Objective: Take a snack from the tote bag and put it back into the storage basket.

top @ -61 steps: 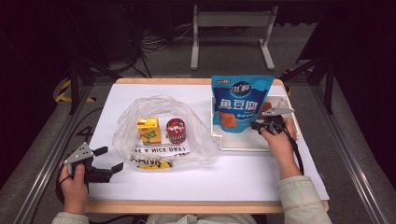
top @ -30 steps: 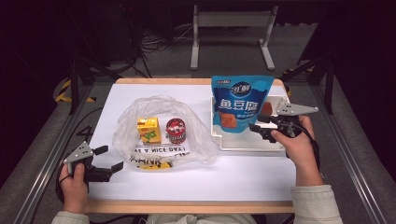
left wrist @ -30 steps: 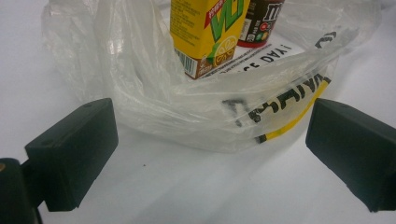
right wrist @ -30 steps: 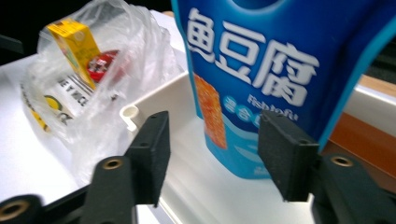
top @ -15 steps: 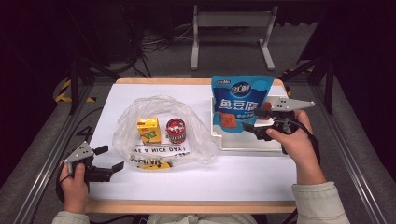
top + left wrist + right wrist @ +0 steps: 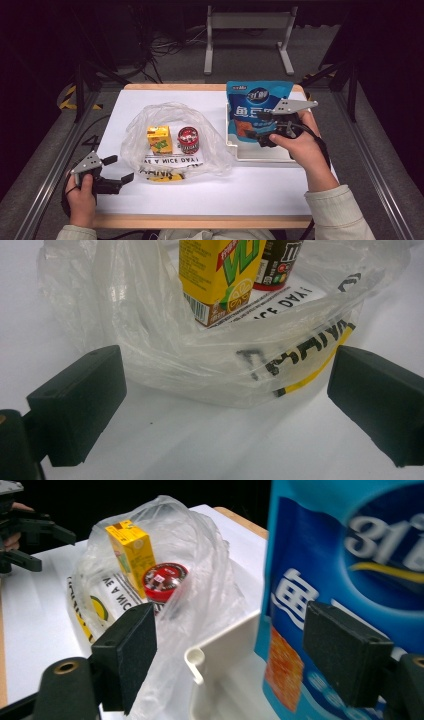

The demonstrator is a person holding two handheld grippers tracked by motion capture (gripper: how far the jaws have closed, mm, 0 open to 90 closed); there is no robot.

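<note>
My right gripper (image 6: 264,129) has just been opening, nothing between its wide jaws. The blue snack pouch (image 6: 255,107) stands upright in the white tray (image 6: 235,148), long axis vertical, printed face toward me.

Glossy blue foil-like snack pouch (image 6: 256,112), smooth white plastic tray (image 6: 260,152), thin crinkled clear plastic bag (image 6: 172,137), printed yellow carton (image 6: 159,139) of coated card, matt white bench (image 6: 210,187) with pale wooden edge, matt black pads (image 6: 75,405) on the left gripper (image 6: 111,170)
</note>
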